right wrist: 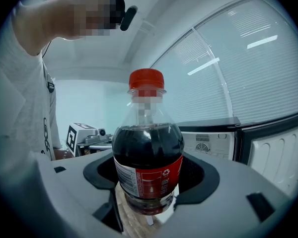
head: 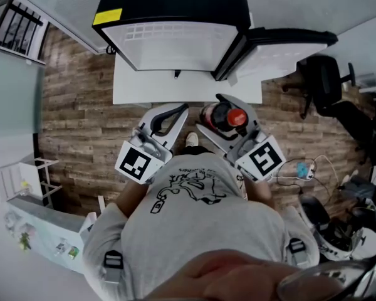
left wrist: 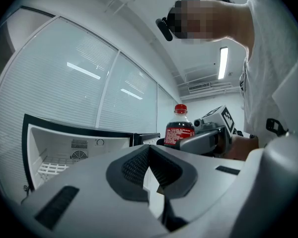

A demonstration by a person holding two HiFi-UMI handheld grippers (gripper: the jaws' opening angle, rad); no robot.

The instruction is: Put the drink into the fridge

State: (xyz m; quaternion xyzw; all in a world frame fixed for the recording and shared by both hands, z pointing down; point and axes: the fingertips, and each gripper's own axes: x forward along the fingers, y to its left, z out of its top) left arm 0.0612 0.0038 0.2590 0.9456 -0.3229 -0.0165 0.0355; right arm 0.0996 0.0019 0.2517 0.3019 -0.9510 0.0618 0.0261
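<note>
Grips drink [right wrist: 148,157] upright at label with right gripper [head: 222,115] fingers, likely for standing placement. Holds left gripper [left wrist: 149,155] fingers closed, empty, aside. Faces fridge [head: 175,46], door open.

Straight ahead, open path into fridge [head: 175,49] cavity; wire shelf [left wrist: 52,168] low inside. Door [head: 282,49] swung out on right, close beside cola bottle [head: 233,116] held in right gripper [head: 213,115] jaws. Bare worktop [head: 138,89] strip before fridge.

White table [head: 131,88], open fridge [head: 175,27] on top
</note>
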